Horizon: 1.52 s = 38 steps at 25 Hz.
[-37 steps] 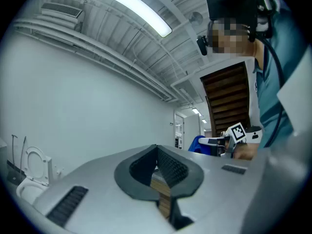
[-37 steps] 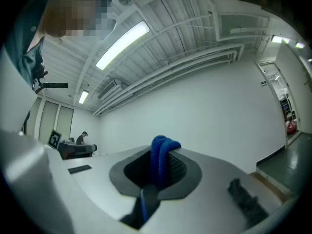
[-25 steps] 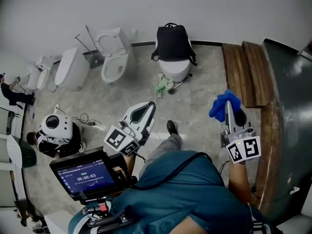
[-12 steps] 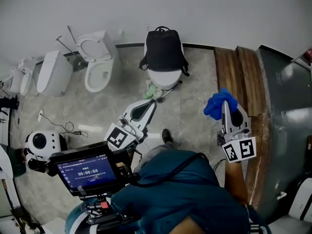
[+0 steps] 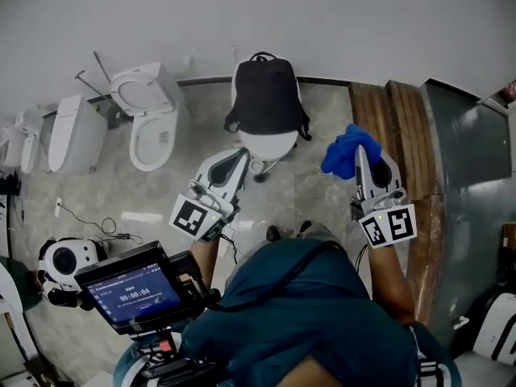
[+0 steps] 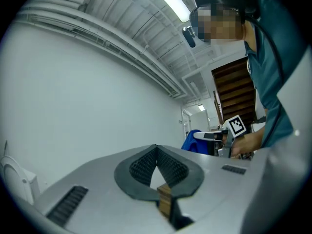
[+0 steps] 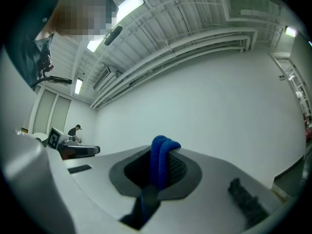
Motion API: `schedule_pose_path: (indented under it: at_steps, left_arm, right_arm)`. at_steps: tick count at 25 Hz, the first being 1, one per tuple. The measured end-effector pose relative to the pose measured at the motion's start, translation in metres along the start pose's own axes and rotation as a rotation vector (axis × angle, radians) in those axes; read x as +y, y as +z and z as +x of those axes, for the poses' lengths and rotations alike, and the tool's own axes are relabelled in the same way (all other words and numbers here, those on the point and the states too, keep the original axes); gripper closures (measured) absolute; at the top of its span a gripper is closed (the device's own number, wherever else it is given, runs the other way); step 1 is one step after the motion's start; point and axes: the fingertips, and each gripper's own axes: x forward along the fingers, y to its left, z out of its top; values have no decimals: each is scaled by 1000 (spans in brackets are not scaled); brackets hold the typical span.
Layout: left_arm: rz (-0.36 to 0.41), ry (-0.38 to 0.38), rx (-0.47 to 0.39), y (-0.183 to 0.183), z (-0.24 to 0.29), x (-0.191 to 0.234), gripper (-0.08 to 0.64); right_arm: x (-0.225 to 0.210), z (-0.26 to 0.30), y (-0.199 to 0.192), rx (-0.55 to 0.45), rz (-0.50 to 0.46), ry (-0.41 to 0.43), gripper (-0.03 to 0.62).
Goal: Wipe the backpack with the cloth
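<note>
Facing a black backpack [image 5: 266,95] standing upright on a closed toilet [image 5: 266,145], backed against the wall [image 5: 242,14]. Leaving bare floor [image 5: 161,192] between it and both grippers, with an open-lidded toilet [image 5: 149,119] near on the left, bowl showing white, and wooden planks [image 5: 391,135] edging the right. Clamping a blue cloth [image 5: 343,151] in the fingers of the right gripper [image 5: 360,156], bunched over the tips. Holding the fingers of the left gripper [image 5: 240,156] pressed together, tips touching, nothing between.
</note>
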Motion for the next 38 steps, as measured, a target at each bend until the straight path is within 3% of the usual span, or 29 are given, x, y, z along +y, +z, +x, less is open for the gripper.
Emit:
schedule_pose_path:
  at_steps: [4,10,15,18,21,26,33,38]
  left_arm:
    - [16,64,12,-9,18,43,557]
    - [22,155,85,-44,94,148,557]
    - [63,175,49,-32,110,148,557]
    - [67,180,31,-48,149,191,557]
    - [62,200,48,-83,188,241,557]
    - [43,242,118,-129,204,278,557]
    - [-55,245,215,-195,208,316,557]
    - [-98,232,245,-233,212,336,557]
  right_arm:
    - [-18,49,-18,20,-6,9,568]
    - [-81,171,-81,92,54,18,569]
    - [-97,174,-77,51,14,-10,569]
    - [-125,218,-99,47,20,-11,569]
    - [-153,271,-148,100,43,12,569]
    - [-168,307,-225,235,76,13,569]
    - [-187,319,-403,594,168,-66,569]
    - [-190,316,-523,767,285,-109,569]
